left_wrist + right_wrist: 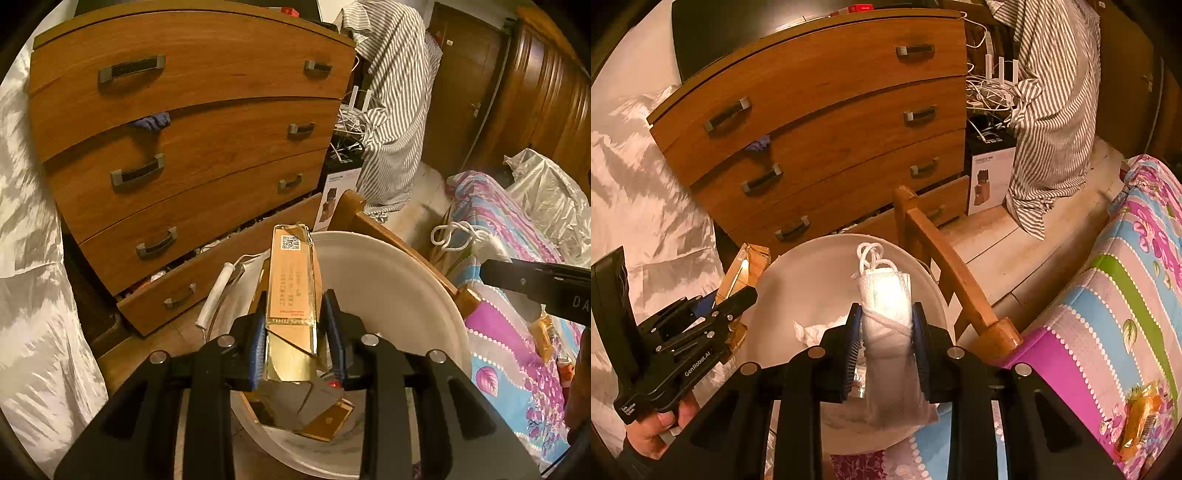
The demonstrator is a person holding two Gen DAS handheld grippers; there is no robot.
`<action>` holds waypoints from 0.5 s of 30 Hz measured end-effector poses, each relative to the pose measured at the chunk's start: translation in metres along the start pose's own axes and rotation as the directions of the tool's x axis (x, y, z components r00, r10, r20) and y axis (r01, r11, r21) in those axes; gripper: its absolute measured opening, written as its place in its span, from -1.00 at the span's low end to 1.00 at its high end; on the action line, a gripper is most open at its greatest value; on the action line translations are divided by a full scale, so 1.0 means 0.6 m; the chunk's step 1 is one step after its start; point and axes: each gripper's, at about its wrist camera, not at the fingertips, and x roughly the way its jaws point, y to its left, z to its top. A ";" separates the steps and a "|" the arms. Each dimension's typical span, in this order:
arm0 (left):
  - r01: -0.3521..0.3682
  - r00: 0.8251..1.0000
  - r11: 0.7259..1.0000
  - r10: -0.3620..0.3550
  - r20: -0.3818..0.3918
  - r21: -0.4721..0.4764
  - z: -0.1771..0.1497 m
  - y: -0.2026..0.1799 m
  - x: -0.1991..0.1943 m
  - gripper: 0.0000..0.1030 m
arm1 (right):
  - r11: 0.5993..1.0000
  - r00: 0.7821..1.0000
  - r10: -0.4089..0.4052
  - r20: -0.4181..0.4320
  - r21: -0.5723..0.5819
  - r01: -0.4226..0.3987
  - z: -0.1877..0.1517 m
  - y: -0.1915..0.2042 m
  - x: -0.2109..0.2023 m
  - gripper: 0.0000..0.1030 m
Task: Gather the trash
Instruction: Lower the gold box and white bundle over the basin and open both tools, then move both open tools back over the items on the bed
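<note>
Left tongs [295, 325] clamped on gold carton [291, 295], right tongs [886, 343] clamped on white pouch [888, 332]. Both over white bin [406, 280], undropped. Orange wrapper [1139, 417] left on bed.

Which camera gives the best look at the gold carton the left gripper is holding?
Left wrist view: the gold carton stands centred between the left gripper pads, label and QR code visible. Right wrist view shows only its upper part at the side.

A gold carton [291, 295], white bucket [399, 280], brown dresser [207, 155], grey-and-white striped cloth [395, 110] and floral, striped blanket [1115, 295] are seen.
</note>
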 end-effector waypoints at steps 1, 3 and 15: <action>-0.004 1.000 1.000 0.004 0.000 0.003 0.000 -0.001 0.000 -0.43 | 1.000 1.000 0.003 0.003 -0.001 -0.003 0.001 0.001 -0.001 -0.40; -0.010 1.000 1.000 0.010 0.003 0.008 0.001 0.000 -0.001 -0.09 | 1.000 1.000 0.005 0.017 0.002 -0.005 0.001 0.001 -0.005 0.00; -0.021 0.999 1.000 0.021 0.024 0.015 0.000 0.000 -0.015 0.17 | 0.999 0.998 0.022 0.052 0.036 -0.024 -0.011 -0.016 -0.036 0.09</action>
